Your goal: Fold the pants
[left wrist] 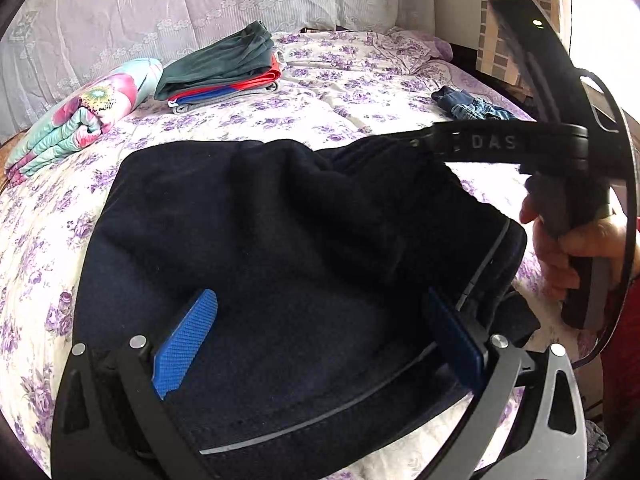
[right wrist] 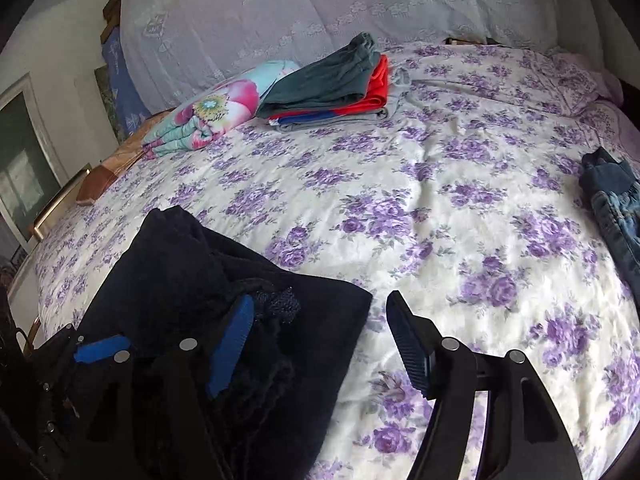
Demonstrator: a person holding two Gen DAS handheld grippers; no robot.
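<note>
Dark navy pants [left wrist: 280, 248] lie folded on the floral bed, with a grey stripe along the near edge; they also show in the right wrist view [right wrist: 192, 280] at lower left. My left gripper [left wrist: 320, 320] is open, its blue fingers spread over the pants, holding nothing. My right gripper [right wrist: 320, 320] is open, its left blue finger [right wrist: 232, 352] resting on the pants' right edge, its right finger over the bedsheet. The right gripper's black body [left wrist: 520, 144] also shows in the left wrist view, reaching over the pants' far right corner.
A stack of folded clothes [right wrist: 332, 84] in green, red and blue lies at the back of the bed, beside a rolled floral quilt [right wrist: 216, 112]. Crumpled blue jeans [right wrist: 616, 208] lie at the right edge. A lace-covered headboard [right wrist: 320, 8] stands behind.
</note>
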